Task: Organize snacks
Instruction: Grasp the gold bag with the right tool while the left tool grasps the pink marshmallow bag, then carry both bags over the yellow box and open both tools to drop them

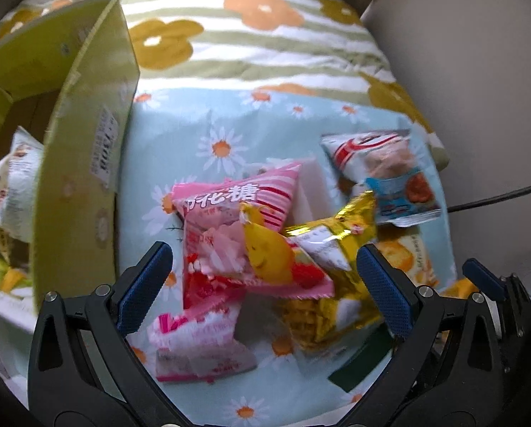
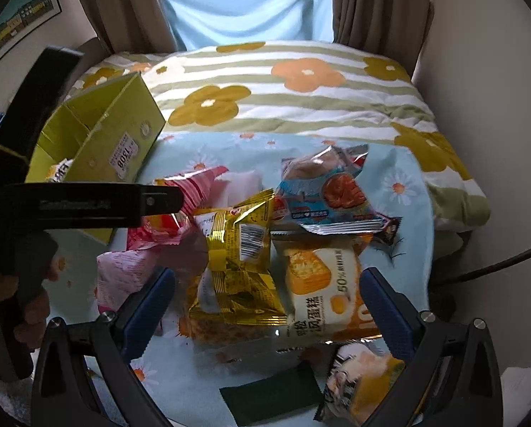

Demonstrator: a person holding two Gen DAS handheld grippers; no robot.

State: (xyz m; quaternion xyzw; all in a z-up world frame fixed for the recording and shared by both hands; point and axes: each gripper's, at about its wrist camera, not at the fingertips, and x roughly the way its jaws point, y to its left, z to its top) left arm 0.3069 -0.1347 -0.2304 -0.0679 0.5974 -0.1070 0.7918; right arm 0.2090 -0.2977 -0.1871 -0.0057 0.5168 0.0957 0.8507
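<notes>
pink packet (image 1: 229, 235) reads "糖"; green box (image 2: 123, 131) label "150g"; both grippers' jaws spread, empty.

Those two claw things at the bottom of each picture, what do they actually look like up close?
Both look alike. The left gripper and right gripper each have two black plastic arms, curving inward, with round silver screws at the joints. Each finger ends in a dark blue pad with a fine dotted grip texture. In the right wrist view, the left gripper's black body carries faint raised lettering, too blurred to read. No sleeves or gripper cables show.
</notes>
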